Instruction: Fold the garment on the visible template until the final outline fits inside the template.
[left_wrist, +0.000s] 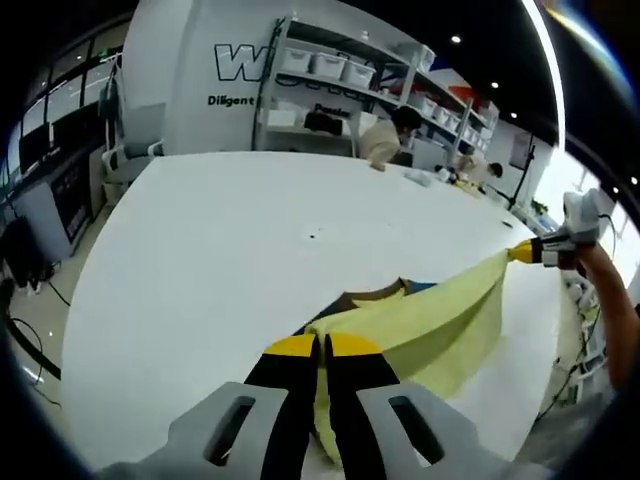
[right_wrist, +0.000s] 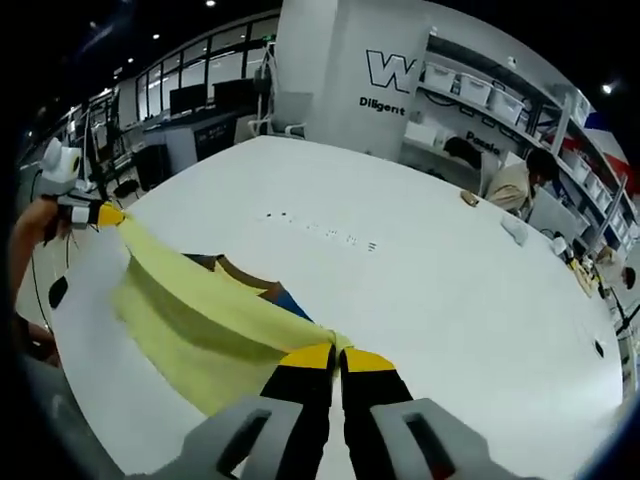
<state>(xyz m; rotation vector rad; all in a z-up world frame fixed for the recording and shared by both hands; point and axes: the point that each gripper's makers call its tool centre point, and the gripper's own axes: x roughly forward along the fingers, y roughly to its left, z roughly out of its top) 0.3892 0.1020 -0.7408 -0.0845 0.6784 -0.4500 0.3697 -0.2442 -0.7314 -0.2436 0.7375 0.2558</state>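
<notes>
— Where's the garment?
— The yellow garment (left_wrist: 430, 320) hangs stretched above the white table (left_wrist: 250, 250), over a brown template (right_wrist: 245, 272) (mostly hidden).
— And the claws?
— Left gripper (left_wrist: 321, 345) clenches one corner, right gripper (right_wrist: 337, 352) the other, jaws closed.

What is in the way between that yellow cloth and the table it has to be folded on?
Nothing visible. Both tongs, left and right, are shut on the yellow cloth, holding it stretched above the white table. A brown and blue piece lies under it.
</notes>
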